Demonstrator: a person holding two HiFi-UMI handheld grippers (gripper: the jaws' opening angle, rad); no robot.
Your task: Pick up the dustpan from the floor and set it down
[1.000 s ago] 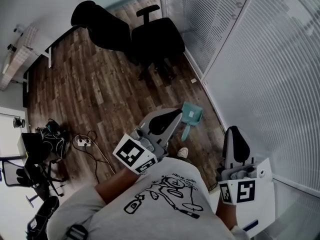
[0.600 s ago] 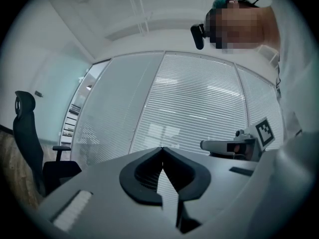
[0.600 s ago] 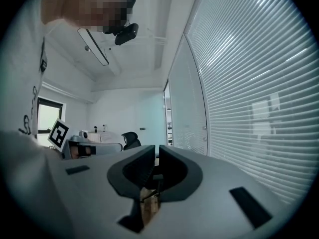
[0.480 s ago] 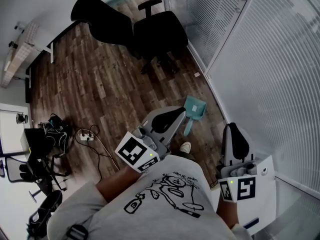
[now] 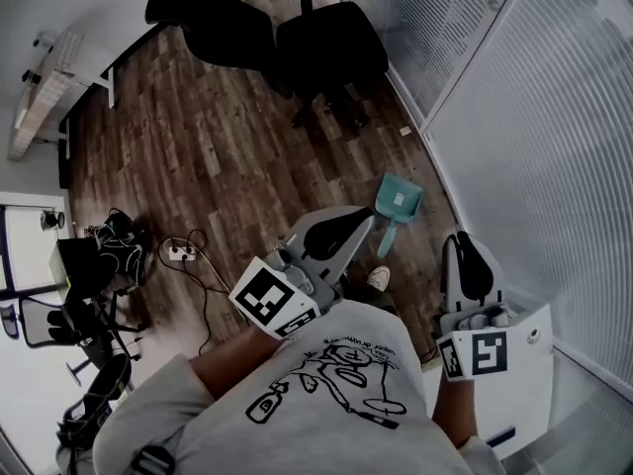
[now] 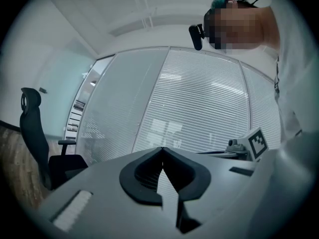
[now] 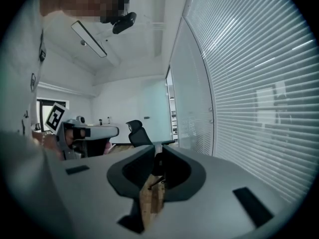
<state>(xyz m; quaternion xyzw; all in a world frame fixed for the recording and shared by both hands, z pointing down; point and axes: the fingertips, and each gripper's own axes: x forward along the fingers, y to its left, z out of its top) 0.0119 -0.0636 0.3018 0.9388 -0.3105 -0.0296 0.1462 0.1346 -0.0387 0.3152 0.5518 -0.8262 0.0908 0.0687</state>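
The room has a dark wood-plank floor (image 5: pixel 218 166). A curved glass wall (image 5: pixel 514 117) with horizontal blinds lines its right side, and a white surface (image 5: pixel 59 72) stands in the upper left corner.

Two black office chairs stand at the far end, close together. The left office chair (image 5: pixel 208 33) is high-backed, and the right office chair (image 5: pixel 331 52) stands nearer the glass.

One white power strip (image 5: pixel 180 253) lies on the floor at the left with cables trailing from it. Beside it is a heap of dark gear too cluttered to sort out.

There is one dustpan (image 5: pixel 407 208). It is teal and lies flat on the floor just beside the foot of the glass wall, with its handle pointing back toward the person's shoe (image 5: pixel 379 278). A small pale patch shows in its pan; what it is cannot be told.

The person wears a grey T-shirt (image 5: pixel 326 394) with a line drawing and holds two tongs.

- **Left tongs** (image 5: pixel 364 218): they are closed with the tips meeting and nothing between them. They are held above the floor near the dustpan's handle and do not touch it.
- **Right tongs** (image 5: pixel 465 237): they are also closed and empty. They are held close to the glass wall, to the right of the dustpan and apart from it.
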